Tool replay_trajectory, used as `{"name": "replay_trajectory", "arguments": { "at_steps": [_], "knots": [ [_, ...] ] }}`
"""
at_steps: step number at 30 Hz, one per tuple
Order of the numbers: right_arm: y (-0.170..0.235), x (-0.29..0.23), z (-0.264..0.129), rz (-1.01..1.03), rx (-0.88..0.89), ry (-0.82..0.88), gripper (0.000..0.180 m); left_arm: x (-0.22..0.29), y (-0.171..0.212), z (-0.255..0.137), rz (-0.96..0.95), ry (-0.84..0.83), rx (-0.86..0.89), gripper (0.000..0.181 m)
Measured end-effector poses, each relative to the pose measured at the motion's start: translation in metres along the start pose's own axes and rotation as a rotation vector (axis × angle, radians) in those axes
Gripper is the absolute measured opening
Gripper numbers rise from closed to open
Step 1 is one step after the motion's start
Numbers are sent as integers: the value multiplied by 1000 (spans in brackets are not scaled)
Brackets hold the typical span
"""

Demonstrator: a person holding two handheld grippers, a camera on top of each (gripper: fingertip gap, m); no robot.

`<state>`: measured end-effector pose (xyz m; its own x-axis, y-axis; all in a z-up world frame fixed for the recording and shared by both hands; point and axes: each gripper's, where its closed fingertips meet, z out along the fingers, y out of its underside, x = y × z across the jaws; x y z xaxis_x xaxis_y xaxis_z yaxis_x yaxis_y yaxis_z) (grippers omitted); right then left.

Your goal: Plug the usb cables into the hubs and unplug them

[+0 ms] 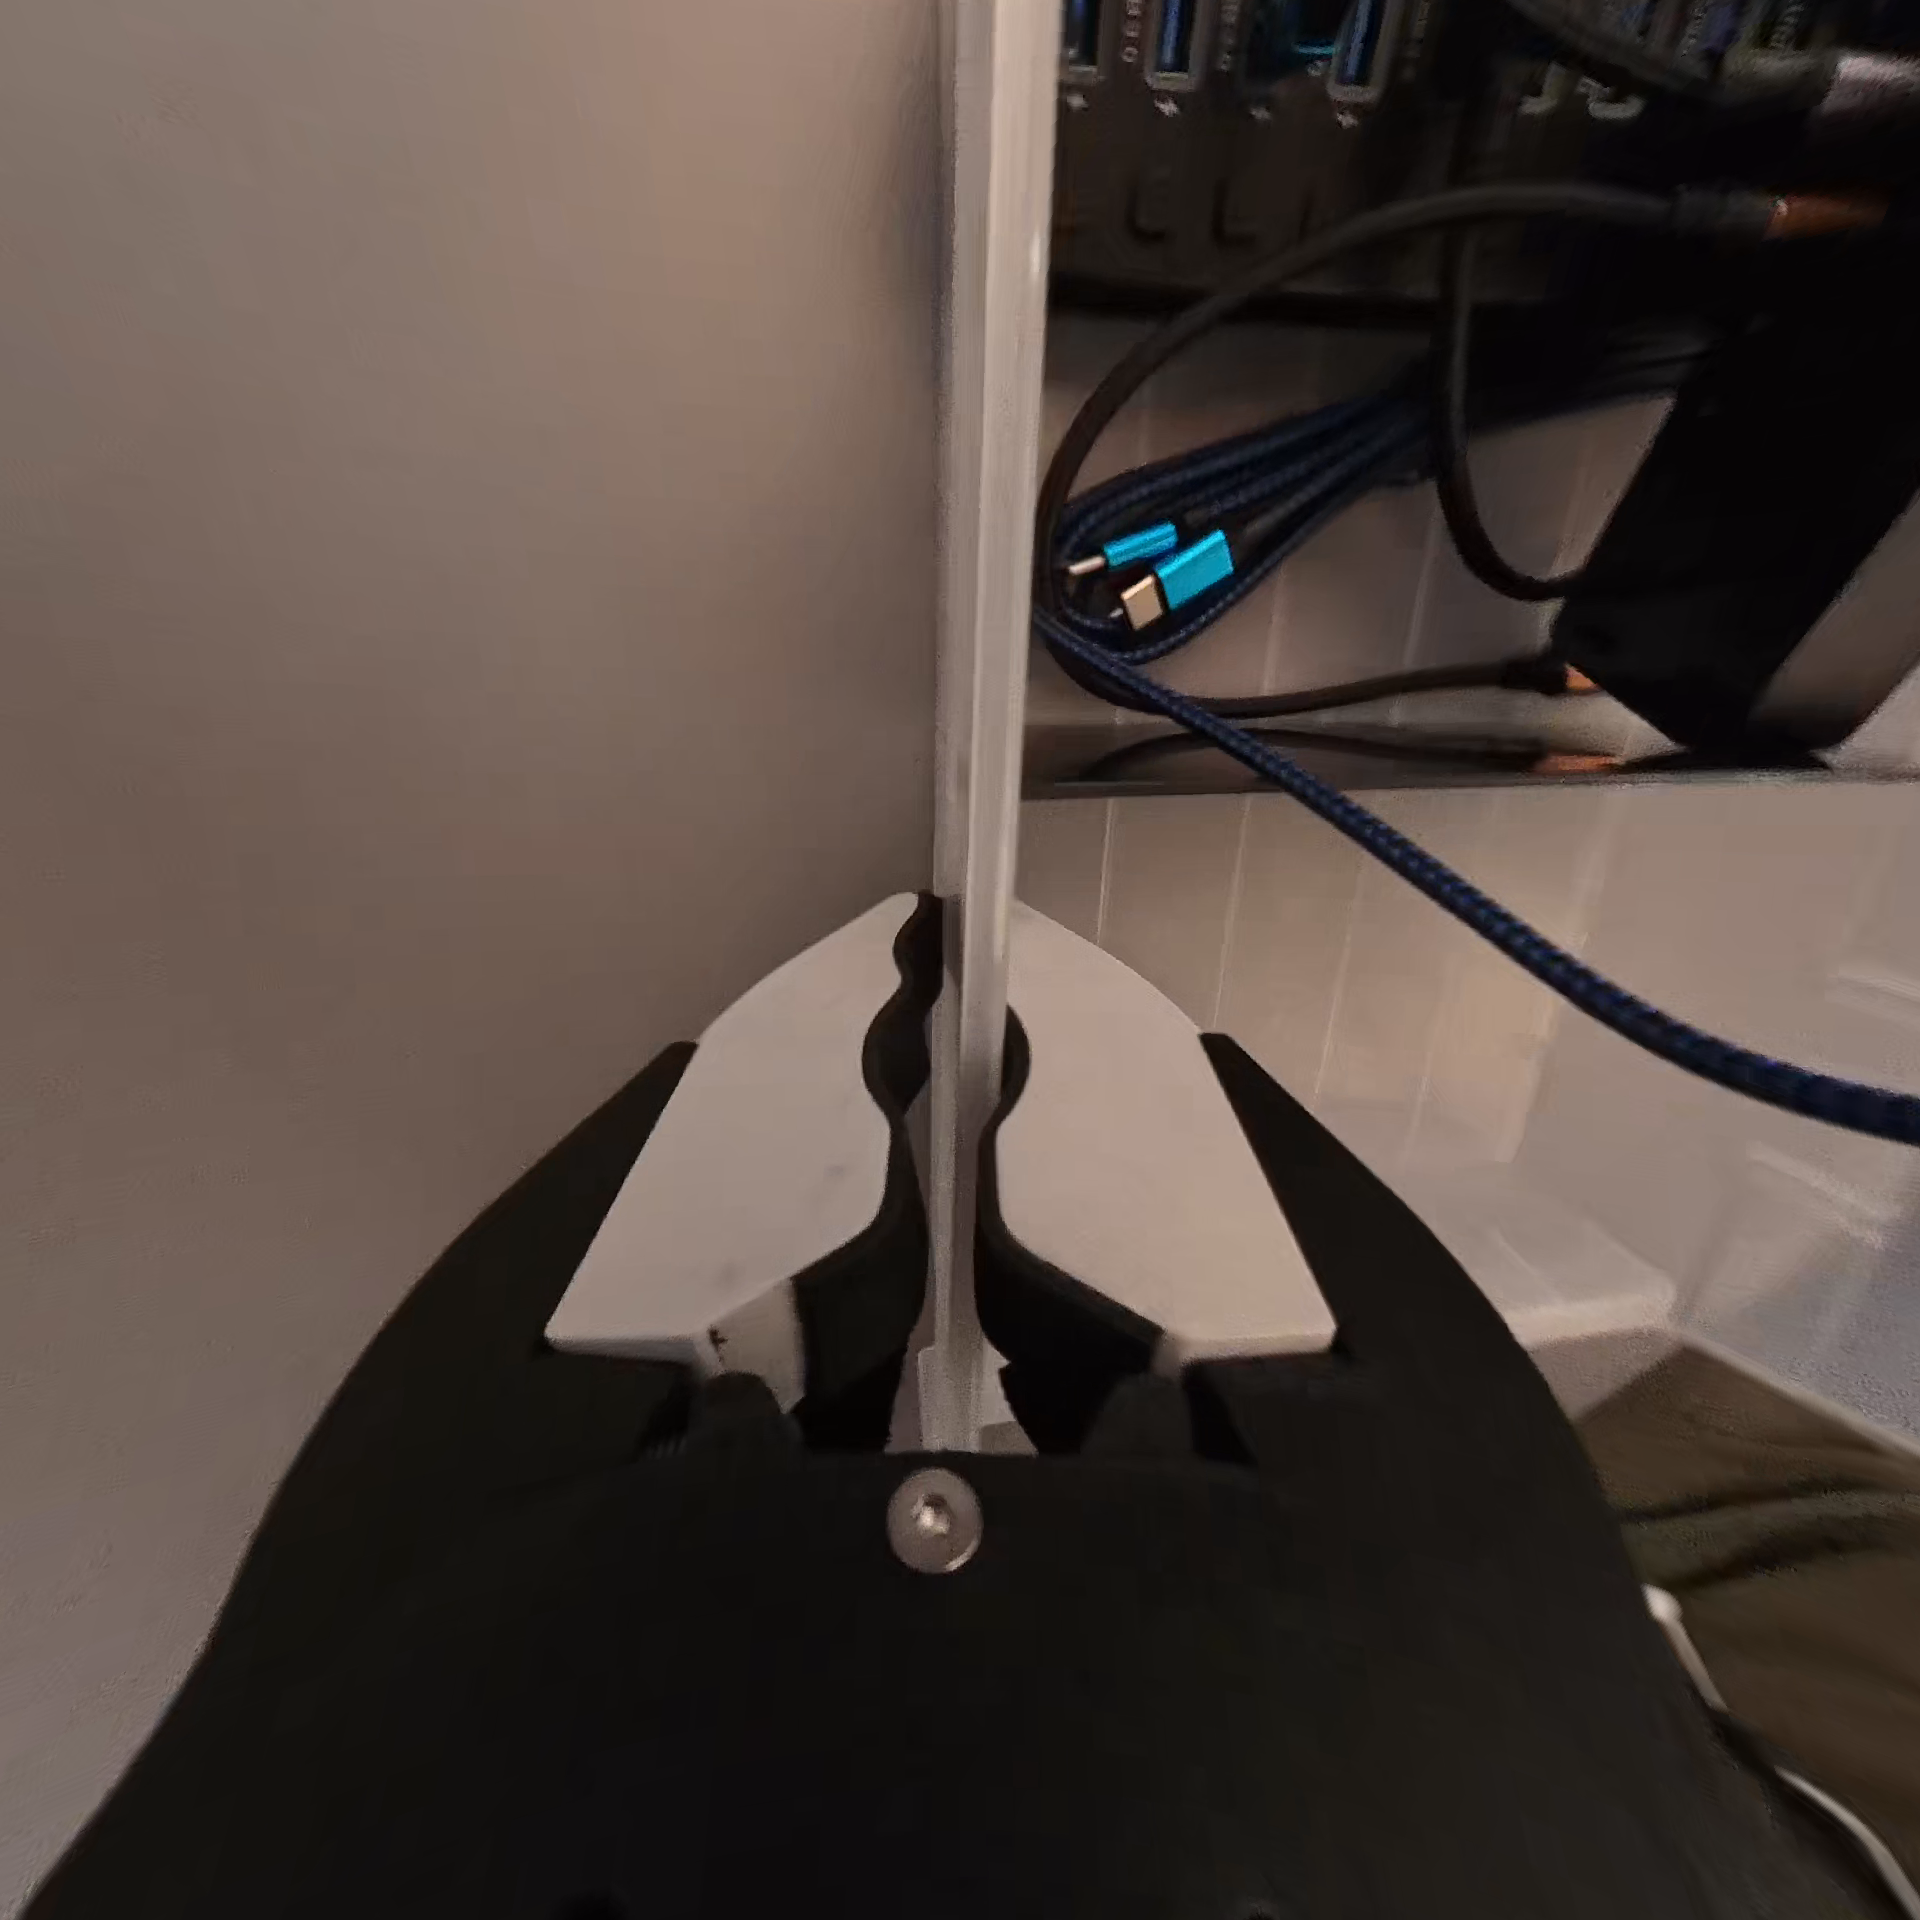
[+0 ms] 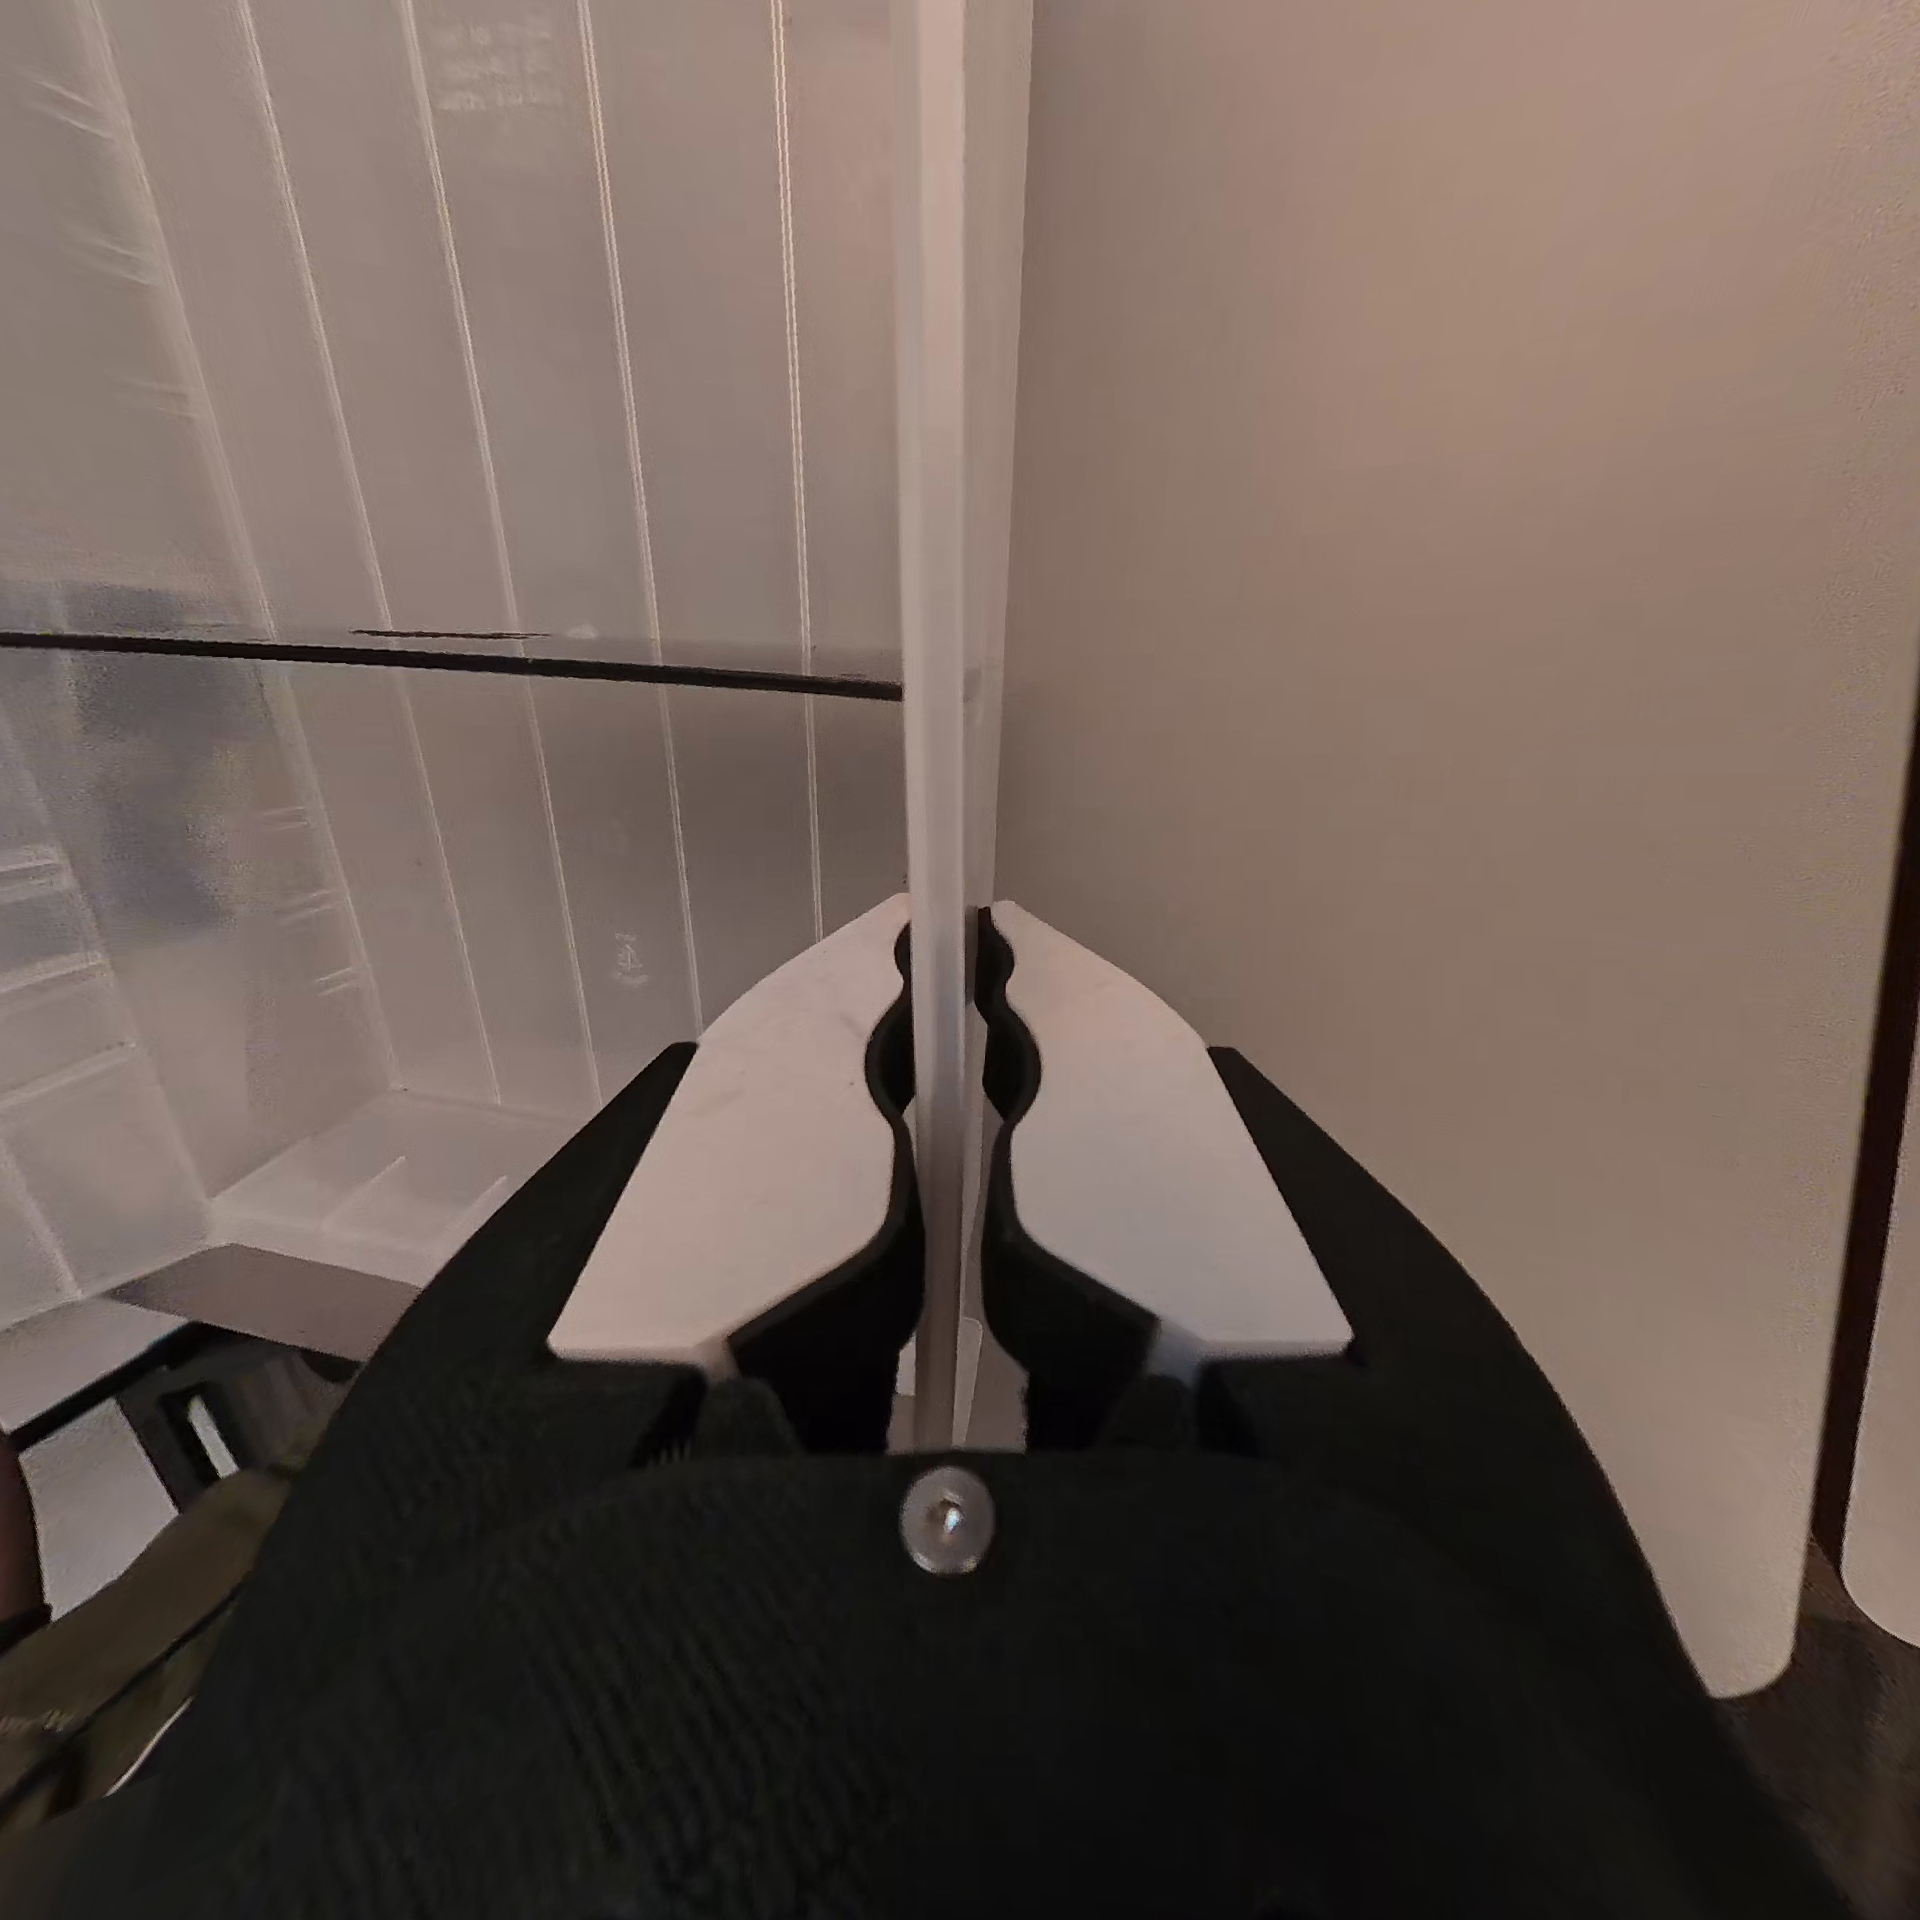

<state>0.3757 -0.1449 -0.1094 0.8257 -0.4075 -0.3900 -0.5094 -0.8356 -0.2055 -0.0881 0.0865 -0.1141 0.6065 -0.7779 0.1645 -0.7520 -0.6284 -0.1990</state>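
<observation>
My left gripper (image 1: 966, 914) is shut on the upright edge of a translucent plastic bin's wall (image 1: 992, 520), with both pads pressed on it. Inside the bin, to the right, a dark hub with blue ports (image 1: 1247, 125) stands at the back. A blue braided cable (image 1: 1455, 873) runs out of the bin, and its light-blue plugs (image 1: 1184, 577) lie loose beside a black cable (image 1: 1247, 301). My right gripper (image 2: 951, 920) is shut the same way on another wall edge of the bin (image 2: 956, 416). No cable or hub shows in the right wrist view.
A black block (image 1: 1766, 520) stands inside the bin at the right, on a dark shelf plate (image 1: 1455, 774). The plate's edge (image 2: 468, 655) and the ribbed translucent wall (image 2: 468, 416) fill the left of the right wrist view. A white rounded panel (image 2: 1455, 727) lies to the right. Tip to tip, the grippers are about 50 cm apart.
</observation>
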Motion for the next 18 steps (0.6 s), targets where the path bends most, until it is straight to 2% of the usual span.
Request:
{"name": "replay_trajectory", "arguments": {
  "at_steps": [3, 7, 11, 12, 18],
  "knots": [
    [2, 0, 8, -31, -35, 26, 7, -48, 28, -15, -99, 5, 47, 4],
    [1, 10, 15, -54, -70, 83, 8, -116, 86, -40, -244, -16, 71, 6],
    [-13, 20, 13, -120, -83, 173, 7, -177, 140, -63, -459, -41, 181, 6],
    [-17, 26, 12, -146, -87, 218, 6, -190, 154, -68, -522, -49, 206, 7],
    [-33, 33, 12, -172, -105, 198, 5, -243, 220, -92, -750, -134, 256, 5]
  ]
}}
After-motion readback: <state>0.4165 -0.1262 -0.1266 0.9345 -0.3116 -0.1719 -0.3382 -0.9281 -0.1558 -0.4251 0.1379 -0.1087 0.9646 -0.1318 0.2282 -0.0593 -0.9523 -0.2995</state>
